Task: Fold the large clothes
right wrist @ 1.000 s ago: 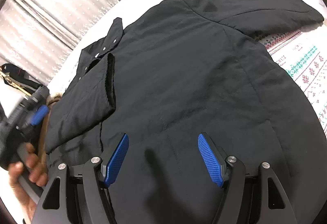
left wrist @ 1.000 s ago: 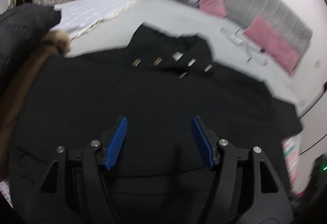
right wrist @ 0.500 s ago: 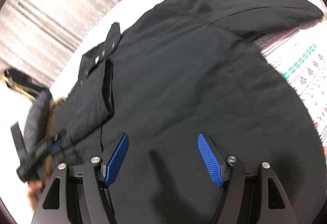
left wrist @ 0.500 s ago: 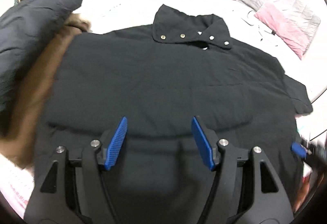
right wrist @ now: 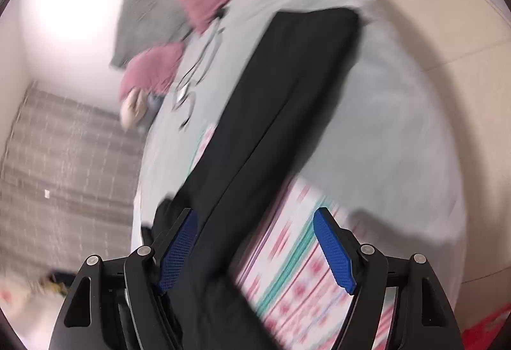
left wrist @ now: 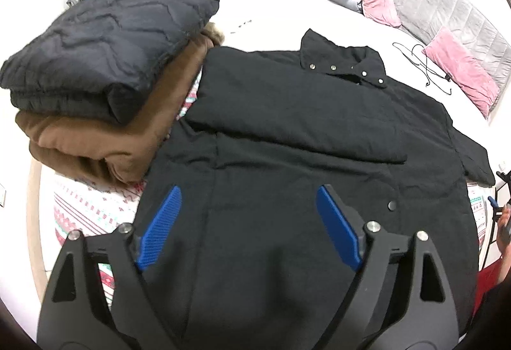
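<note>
A large black coat (left wrist: pixel 303 132) lies spread on the bed, collar with snaps at the far end, and one sleeve is folded across its chest. My left gripper (left wrist: pixel 247 193) hovers over the coat's lower part; its jaws are opening, with only flat cloth beneath them. The right wrist view is blurred by motion. There the coat's other sleeve (right wrist: pixel 287 88) stretches out over the bed. My right gripper (right wrist: pixel 255 212) hangs above the sleeve's near end, jaws opening and pads not pressing on the cloth. The right gripper's blue tip (left wrist: pixel 491 201) shows at the left view's right edge.
A folded dark quilted coat (left wrist: pixel 105 56) lies on a folded brown one (left wrist: pixel 95 142) left of the black coat. A patterned blanket (left wrist: pixel 86 209) covers the bed's near part. Pink pillows (left wrist: pixel 460 72), a grey headboard (left wrist: pixel 447 8) and a cable (left wrist: pixel 424 68) are at the far right.
The left view has drawn back and shifted, bringing the folded stack into sight, and its jaws stand wider. The right gripper has swung and rolled from the coat's body to the outstretched sleeve.
</note>
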A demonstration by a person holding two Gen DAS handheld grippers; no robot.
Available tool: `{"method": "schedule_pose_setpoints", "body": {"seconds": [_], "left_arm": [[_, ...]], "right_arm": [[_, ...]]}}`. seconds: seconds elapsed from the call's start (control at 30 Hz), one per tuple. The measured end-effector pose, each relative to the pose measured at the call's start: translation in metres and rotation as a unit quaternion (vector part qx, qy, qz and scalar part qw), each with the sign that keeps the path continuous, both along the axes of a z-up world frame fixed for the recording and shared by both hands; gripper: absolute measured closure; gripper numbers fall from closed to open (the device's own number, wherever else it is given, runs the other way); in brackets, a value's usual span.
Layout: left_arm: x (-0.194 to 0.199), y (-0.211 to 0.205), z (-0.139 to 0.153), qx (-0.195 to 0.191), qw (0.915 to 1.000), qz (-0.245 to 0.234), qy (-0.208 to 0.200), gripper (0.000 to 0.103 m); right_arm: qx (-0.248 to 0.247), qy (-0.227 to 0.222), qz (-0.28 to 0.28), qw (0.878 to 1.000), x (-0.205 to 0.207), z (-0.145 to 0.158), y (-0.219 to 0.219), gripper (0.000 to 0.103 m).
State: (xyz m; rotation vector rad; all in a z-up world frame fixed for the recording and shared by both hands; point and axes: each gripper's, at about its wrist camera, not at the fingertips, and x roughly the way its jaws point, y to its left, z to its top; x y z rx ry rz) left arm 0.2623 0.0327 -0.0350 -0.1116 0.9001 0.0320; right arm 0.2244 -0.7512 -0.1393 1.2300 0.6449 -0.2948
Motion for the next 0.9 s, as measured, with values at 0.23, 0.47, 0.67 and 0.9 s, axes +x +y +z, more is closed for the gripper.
{"method": "schedule_pose_setpoints", "body": {"seconds": [0.23,0.47,0.67,0.9], "left_arm": [[0.001,0.000,-0.012,0.008,0.9999,0.013,0.002,0.016],[0.008,0.004,-0.019,-0.007,0.9999,0.013,0.003,0.016],[0.011,0.017,-0.016,0.000,0.9993,0.037,-0.008,0.016],[0.008,0.036,-0.002,-0.029,0.9976,0.056,-0.026,0.016]], "right_arm": [[0.000,0.013,-0.065,0.998,0.027,-0.025,-0.066,0.027],[-0.072,0.079,-0.063,0.992,0.056,-0.020,-0.077,0.089],[-0.146,0.054,-0.059,0.986,0.056,0.033,-0.060,0.093],[-0.235,0.015,-0.044,0.971,0.058,0.115,-0.013,0.094]]}}
